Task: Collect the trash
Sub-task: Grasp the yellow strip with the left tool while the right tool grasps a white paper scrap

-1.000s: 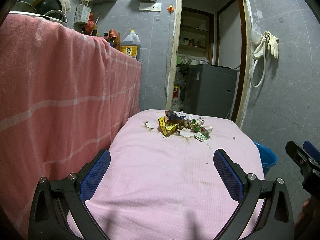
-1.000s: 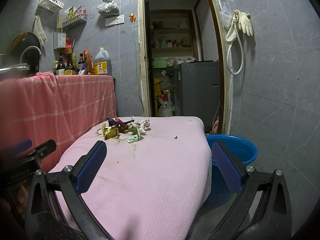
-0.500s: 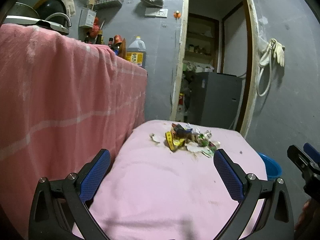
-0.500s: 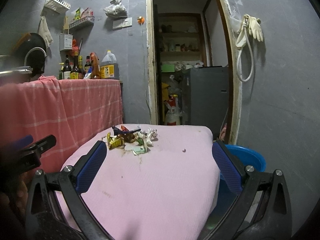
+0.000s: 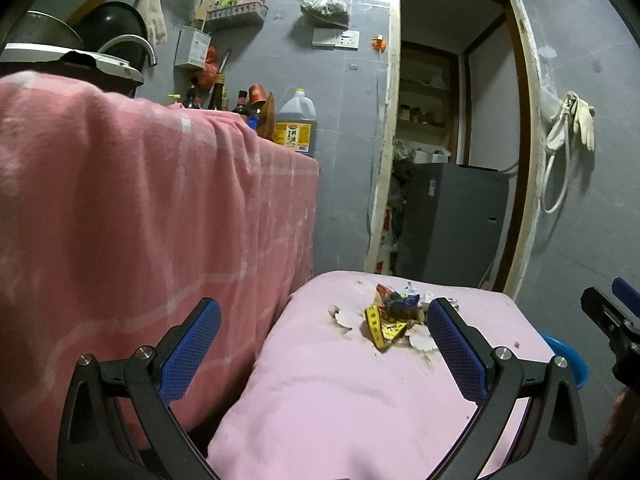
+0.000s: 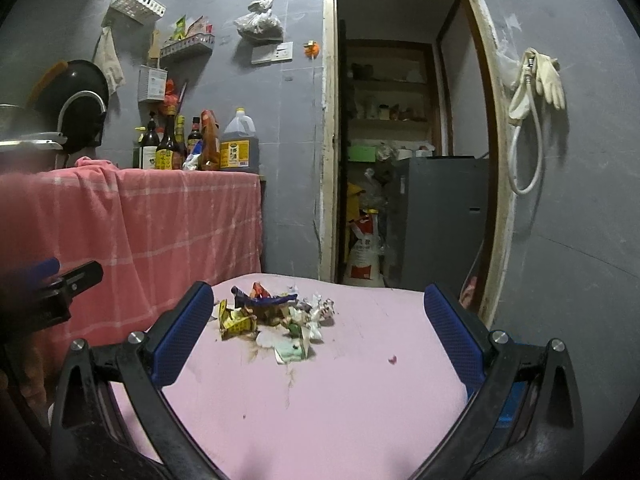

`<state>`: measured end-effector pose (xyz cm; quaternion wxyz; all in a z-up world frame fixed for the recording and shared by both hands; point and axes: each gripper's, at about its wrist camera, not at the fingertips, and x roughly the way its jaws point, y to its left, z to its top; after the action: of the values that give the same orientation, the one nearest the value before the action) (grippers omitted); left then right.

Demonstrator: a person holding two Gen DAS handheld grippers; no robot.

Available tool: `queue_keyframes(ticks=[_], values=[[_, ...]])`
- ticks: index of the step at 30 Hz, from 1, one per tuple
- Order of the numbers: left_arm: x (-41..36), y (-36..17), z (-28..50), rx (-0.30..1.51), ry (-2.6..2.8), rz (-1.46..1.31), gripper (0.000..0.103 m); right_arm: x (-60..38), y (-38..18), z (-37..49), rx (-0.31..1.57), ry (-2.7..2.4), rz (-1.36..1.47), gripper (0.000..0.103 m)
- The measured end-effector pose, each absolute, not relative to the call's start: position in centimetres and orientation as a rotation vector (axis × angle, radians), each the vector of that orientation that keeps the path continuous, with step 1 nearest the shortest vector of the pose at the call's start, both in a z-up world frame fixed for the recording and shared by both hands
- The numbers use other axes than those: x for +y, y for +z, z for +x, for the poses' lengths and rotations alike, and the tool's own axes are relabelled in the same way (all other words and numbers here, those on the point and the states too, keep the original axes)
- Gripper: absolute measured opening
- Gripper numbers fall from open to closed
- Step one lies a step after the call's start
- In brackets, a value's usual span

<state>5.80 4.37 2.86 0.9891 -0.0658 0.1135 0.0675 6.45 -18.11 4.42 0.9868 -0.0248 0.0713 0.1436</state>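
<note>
A: Pink-red checked cloth (image 5: pixel 152 216) hangs over the taller worktop on the left; a black pan (image 5: pixel 112 32), dark sauce bottles (image 6: pixel 168 148) and a large oil jug (image 5: pixel 295 124) stand along its top against the grey tiled wall.

B: And the left gripper (image 5: pixel 324 344)?

A: Jaws spread wide, holding nothing; its blue pads (image 5: pixel 188 348) hover above the near end of a lower worktop draped in a pale pink cloth (image 5: pixel 340 400); one pad sits over the checked cloth, the other just beside the trash pile (image 5: pixel 390 318).

B: Where exactly does the trash lie?

A: Toward the far end of the pink cloth, left of centre; a yellow wrapper (image 6: pixel 236 322), a dark blue wrapper (image 6: pixel 264 302), crumpled white scraps (image 6: pixel 320 308) and a pale green piece (image 6: pixel 290 352) lie heaped together, with brown stains on the cloth around them; a small pink crumb (image 6: pixel 392 359) lies apart on the right.

B: The right gripper (image 6: pixel 316 344)?

A: Also fully open and empty; the pile shows between its fingers (image 6: pixel 182 332), nearer the left one, untouched.

B: Further right?

A: An open doorway (image 6: pixel 404 128) with shelves and a grey cabinet (image 6: pixel 440 216) inside; a blue basin (image 5: pixel 570 360) on the floor past the worktop's right edge; a white hose (image 6: pixel 528 152) and rubber gloves (image 6: pixel 550 80) hang on the right-hand wall.
</note>
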Motion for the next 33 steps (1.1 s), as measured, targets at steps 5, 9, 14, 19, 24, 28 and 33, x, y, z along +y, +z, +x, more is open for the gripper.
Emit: queue_keyframes(ticks=[5, 9, 14, 19, 24, 28, 33], values=[[4.6, 2.7, 6.8, 0.23, 0.133, -0.13, 0.101, -17.5, 4.4, 7.9, 0.147, 0.297, -0.056, 0.103], [4.5, 2.2, 7.9, 0.246, 0.124, -0.111, 0.101, -17.5, 4.0, 8.6, 0.155, 0.296, -0.055, 0.103], [4.8, 1.5, 9.4, 0.28, 0.115, -0.126, 0.101, -17.4, 3.5, 9.9, 0.169, 0.294, -0.057, 0.103], [5.2, 1.2, 10.9, 0.309, 0.118, -0.126, 0.101, -17.5, 2.9, 11.3, 0.183, 0.29, -0.062, 0.103], [5.4, 0.7, 12.8, 0.349, 0.117, -0.124, 0.101, -17.5, 2.0, 12.9, 0.219, 0.292, -0.069, 0.103], [5.4, 0.3, 14.7, 0.395, 0.1, -0.13, 0.101, -17.3, 1.0, 14.4, 0.268, 0.301, -0.086, 0.103], [5.3, -0.6, 17.7, 0.488, 0.039, -0.14, 0.101, -16.9, -0.4, 17.0, 0.383, 0.315, -0.111, 0.103]])
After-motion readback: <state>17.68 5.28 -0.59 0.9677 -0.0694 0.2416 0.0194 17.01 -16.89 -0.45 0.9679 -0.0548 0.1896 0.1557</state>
